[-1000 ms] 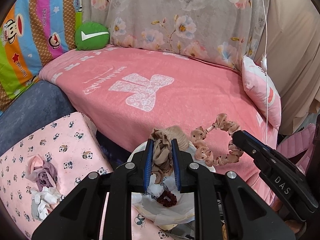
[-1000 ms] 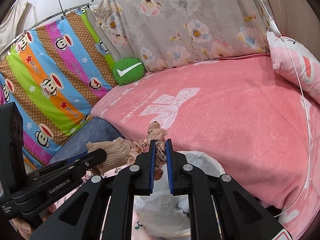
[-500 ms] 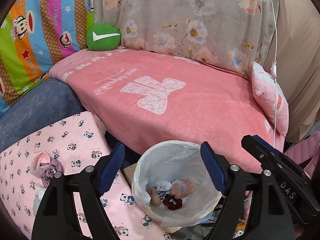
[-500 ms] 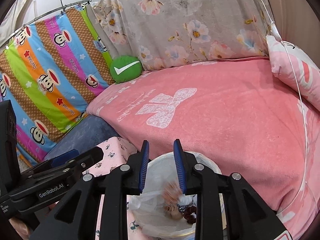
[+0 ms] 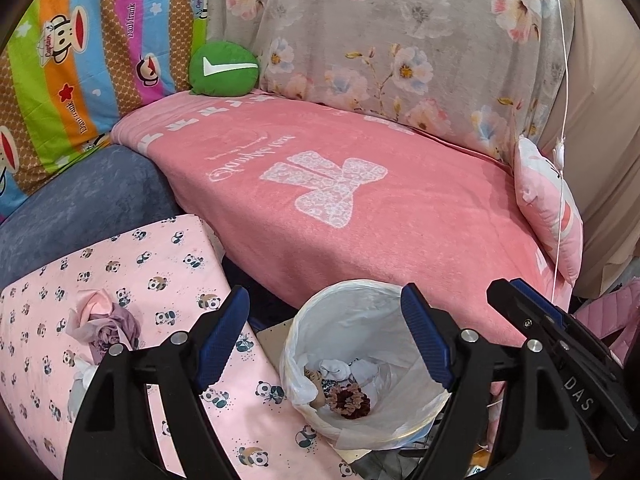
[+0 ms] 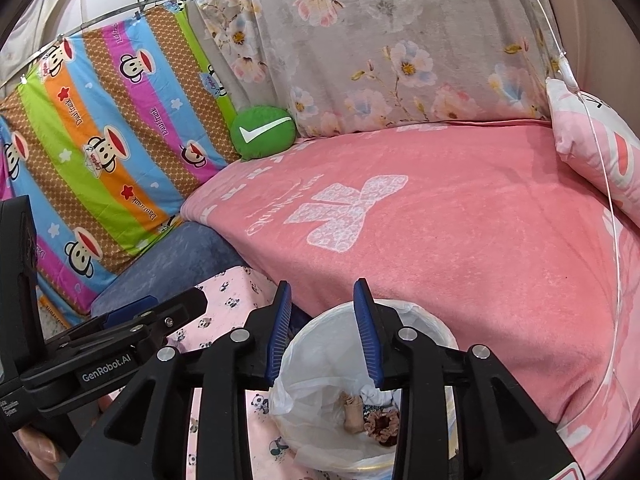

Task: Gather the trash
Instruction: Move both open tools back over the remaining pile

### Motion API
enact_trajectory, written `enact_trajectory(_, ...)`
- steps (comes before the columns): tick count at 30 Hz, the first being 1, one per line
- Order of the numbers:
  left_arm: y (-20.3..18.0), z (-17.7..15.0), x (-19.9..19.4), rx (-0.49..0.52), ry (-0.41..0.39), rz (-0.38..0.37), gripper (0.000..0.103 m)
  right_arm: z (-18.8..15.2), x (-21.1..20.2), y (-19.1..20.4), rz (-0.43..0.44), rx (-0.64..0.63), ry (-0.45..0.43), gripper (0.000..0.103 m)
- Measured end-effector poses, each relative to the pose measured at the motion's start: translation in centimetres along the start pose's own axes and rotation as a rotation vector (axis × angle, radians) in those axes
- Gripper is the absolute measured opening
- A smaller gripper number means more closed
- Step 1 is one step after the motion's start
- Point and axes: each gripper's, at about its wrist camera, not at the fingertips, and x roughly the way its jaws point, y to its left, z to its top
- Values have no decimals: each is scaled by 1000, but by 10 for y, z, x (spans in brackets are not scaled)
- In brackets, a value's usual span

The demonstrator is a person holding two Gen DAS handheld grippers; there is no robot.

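Left wrist: scrunchie (image 5: pixel 352 396) dropped in bin (image 5: pixel 340 308)

bed: pink blanket (image 5: pixel 400 216), beyond the claws
on it: green cushion (image 5: pixel 224 70) far left; pink pillow (image 5: pixel 548 208) right
panda cloth (image 5: pixel 160 280): crumpled rags (image 5: pixel 106 326), left of the claw

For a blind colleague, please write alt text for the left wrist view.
The left gripper hangs open and empty above a white-lined trash bin holding a dark scrunchie and white scraps. Crumpled cloth lies left on a panda-print surface; a pink blanket lies behind.
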Motion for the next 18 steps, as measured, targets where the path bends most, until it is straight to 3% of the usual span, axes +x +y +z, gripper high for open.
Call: enact_trajectory(18,60,-22,-10,-113,15,82,74,-26,19,50,74,-77,74,34)
